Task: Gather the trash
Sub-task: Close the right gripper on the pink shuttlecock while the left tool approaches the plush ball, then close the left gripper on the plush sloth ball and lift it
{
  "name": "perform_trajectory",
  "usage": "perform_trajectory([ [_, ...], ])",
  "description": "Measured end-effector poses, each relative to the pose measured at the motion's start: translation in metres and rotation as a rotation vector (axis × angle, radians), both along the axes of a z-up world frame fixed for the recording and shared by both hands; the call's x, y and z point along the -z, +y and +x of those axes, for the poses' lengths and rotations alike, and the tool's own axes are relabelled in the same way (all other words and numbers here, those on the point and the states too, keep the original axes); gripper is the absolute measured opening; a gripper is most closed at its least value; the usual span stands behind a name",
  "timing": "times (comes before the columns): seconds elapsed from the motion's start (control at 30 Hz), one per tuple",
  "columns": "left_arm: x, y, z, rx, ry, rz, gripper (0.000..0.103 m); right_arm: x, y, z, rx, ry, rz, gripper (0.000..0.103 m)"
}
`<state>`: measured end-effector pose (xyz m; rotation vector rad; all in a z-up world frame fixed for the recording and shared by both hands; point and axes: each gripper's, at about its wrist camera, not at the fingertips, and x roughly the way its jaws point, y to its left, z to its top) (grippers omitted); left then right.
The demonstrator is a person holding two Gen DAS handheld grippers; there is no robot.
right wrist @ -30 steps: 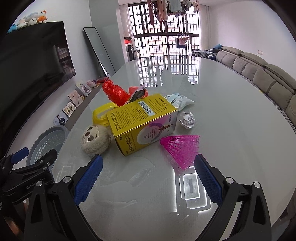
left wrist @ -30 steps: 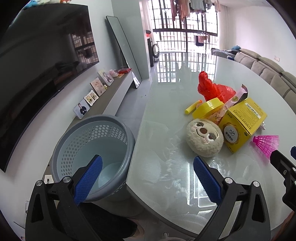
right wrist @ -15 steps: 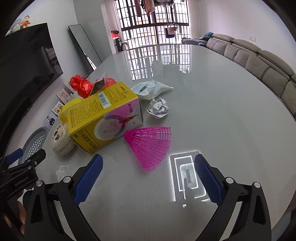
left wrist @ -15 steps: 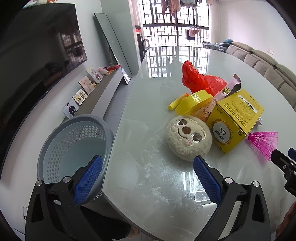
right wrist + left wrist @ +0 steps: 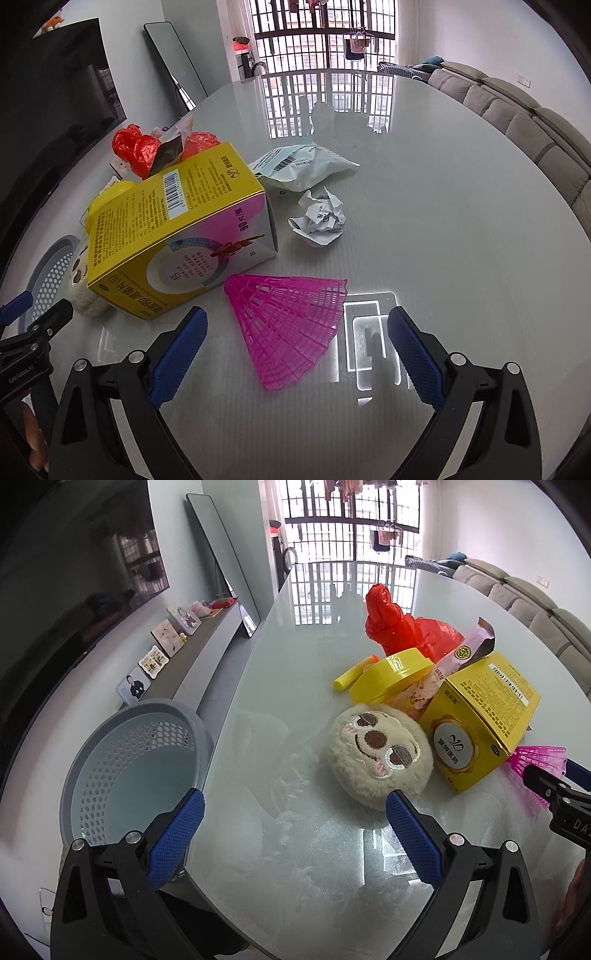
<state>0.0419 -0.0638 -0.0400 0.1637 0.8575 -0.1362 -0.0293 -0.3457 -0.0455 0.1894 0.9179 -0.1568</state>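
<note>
table: glossy glass top [image 5: 461,258], mirroring the window bars
near edge: plush sloth face [image 5: 378,758], yellow box [image 5: 177,229], pink shuttlecock [image 5: 291,328]
further back: crumpled paper [image 5: 319,219], pale pouch [image 5: 299,166], red bag [image 5: 402,629]

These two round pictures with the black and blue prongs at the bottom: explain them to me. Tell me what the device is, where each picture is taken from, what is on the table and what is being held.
There is no robot here. A person carries a hand-held gripper in each hand, and each has a wide-angle camera looking forward along its two blue-padded fingers.

The left hand-held gripper is open and holds nothing. Its picture shows a grey basket beside the glass table, which carries a plush toy, a yellow box, a yellow lid and a red plastic bag.

The right hand-held gripper is also open and empty. Its picture shows the same table from further right: a pink plastic shuttlecock lies just ahead of its fingers, with a crumpled paper and a pale wrapper beyond it.
</note>
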Motion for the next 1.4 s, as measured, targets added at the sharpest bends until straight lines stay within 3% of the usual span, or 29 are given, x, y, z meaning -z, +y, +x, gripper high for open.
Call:
perform_trajectory([
  [0.33,0.002,-0.004,0.004,0.010,0.004,-0.004,0.097,0.005,0.003,0.007,-0.045,0.016,-0.015,0.093],
  [0.47,0.002,-0.006,0.003,0.015,0.005,0.003,0.097,0.007,0.006,0.010,-0.057,0.031,-0.018,0.068],
  [0.77,-0.001,-0.008,-0.002,0.015,0.004,-0.003,0.097,0.008,0.017,0.006,-0.105,-0.002,-0.015,0.063],
  [1.4,0.000,-0.027,-0.010,0.096,0.028,-0.059,0.097,-0.013,0.001,-0.040,-0.034,-0.058,0.054,0.063],
])
